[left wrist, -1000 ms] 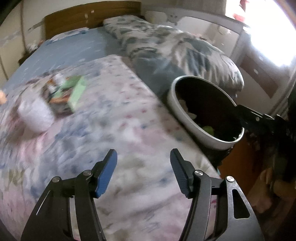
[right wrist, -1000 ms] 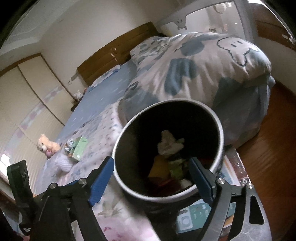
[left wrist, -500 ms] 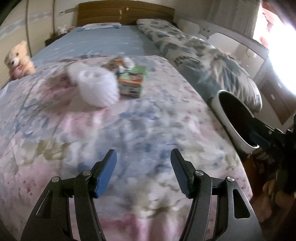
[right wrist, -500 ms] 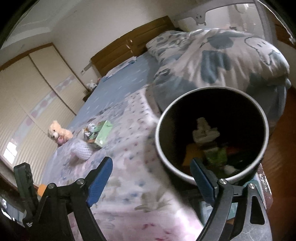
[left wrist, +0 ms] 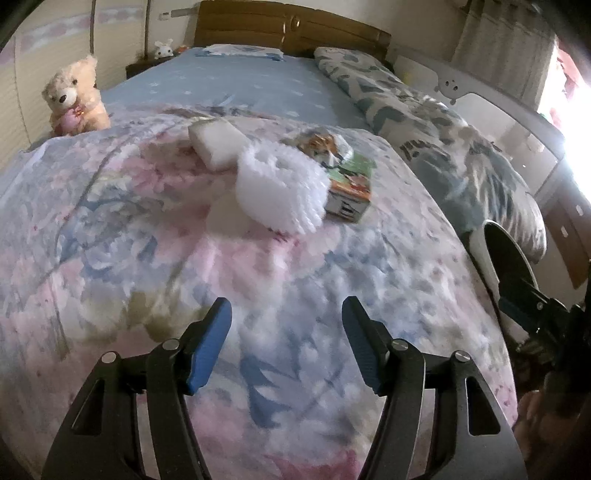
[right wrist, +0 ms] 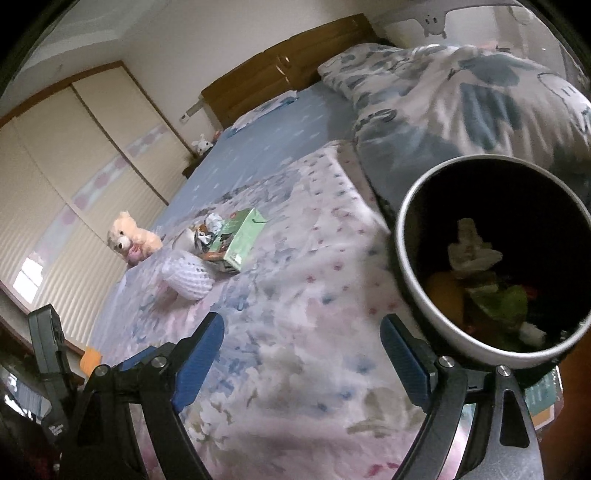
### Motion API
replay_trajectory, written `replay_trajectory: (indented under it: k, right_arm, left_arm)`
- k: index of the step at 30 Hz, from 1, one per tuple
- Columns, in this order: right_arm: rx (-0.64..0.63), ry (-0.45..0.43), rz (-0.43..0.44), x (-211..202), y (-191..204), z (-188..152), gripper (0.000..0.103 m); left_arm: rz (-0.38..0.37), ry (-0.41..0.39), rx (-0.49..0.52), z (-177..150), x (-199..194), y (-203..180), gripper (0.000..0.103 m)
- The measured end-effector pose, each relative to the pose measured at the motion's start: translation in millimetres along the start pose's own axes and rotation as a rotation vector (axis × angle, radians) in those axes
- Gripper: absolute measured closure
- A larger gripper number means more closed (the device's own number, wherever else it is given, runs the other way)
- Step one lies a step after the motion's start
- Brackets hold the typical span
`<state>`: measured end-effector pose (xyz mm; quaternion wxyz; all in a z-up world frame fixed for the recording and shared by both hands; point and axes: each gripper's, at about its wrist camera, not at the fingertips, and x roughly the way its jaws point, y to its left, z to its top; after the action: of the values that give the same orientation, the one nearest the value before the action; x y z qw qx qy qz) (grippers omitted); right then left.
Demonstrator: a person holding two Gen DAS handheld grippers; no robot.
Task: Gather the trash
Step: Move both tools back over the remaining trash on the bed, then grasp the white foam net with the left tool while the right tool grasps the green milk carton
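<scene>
A pile of trash lies on the floral quilt: a white foam fruit net [left wrist: 282, 194] [right wrist: 190, 278], a white foam block [left wrist: 216, 142], a green carton [left wrist: 351, 184] [right wrist: 240, 240] and a crumpled wrapper [left wrist: 325, 146] [right wrist: 207, 230]. My left gripper [left wrist: 286, 343] is open and empty, low over the quilt, short of the pile. My right gripper [right wrist: 303, 354] is open and empty over the quilt, beside a grey bin [right wrist: 417, 295] [left wrist: 480, 254] that holds several pieces of trash.
A teddy bear [left wrist: 72, 98] [right wrist: 131, 238] sits at the bed's left edge. A rolled blue-patterned duvet [left wrist: 424, 122] [right wrist: 461, 99] lies along the right. A wooden headboard [left wrist: 291, 31] is at the far end. A wardrobe [right wrist: 55, 173] stands left.
My left gripper has swung left, so the trash pile is now centred ahead and closer. My right gripper has also turned left; the bin has slid to the right of its view.
</scene>
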<state>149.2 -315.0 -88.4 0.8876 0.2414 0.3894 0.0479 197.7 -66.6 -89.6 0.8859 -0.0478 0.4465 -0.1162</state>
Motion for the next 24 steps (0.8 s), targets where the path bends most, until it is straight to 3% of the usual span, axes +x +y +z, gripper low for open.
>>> replay_trajectory:
  k: [6, 17, 18, 19, 21, 22, 24]
  right_arm:
    - [-0.014, 0.023, 0.015, 20.9, 13.3, 6.4, 0.015]
    - [-0.011, 0.044, 0.036, 59.9, 25.0, 27.1, 0.015]
    - [-0.01, 0.045, 0.037, 62.4, 25.4, 28.4, 0.015]
    - [-0.009, 0.048, 0.038, 65.7, 25.6, 30.5, 0.015]
    - [-0.007, 0.049, 0.041, 70.4, 26.4, 32.9, 0.015]
    - [-0.005, 0.05, 0.041, 72.8, 26.7, 34.0, 0.015]
    - [-0.001, 0.052, 0.044, 77.1, 27.5, 35.9, 0.015]
  left_arm:
    - [-0.004, -0.013, -0.035, 21.3, 13.0, 10.2, 0.034]
    - [0.014, -0.046, -0.024, 52.1, 39.6, 9.8, 0.034]
    - [0.011, -0.053, -0.026, 53.8, 41.1, 11.3, 0.042]
    - [0.001, -0.057, -0.028, 55.3, 42.6, 13.4, 0.06]
    - [-0.029, -0.048, -0.028, 56.8, 46.0, 16.8, 0.08]
    - [-0.039, -0.047, -0.029, 56.3, 46.8, 18.3, 0.086]
    - [-0.042, -0.054, -0.019, 53.7, 44.8, 20.5, 0.088]
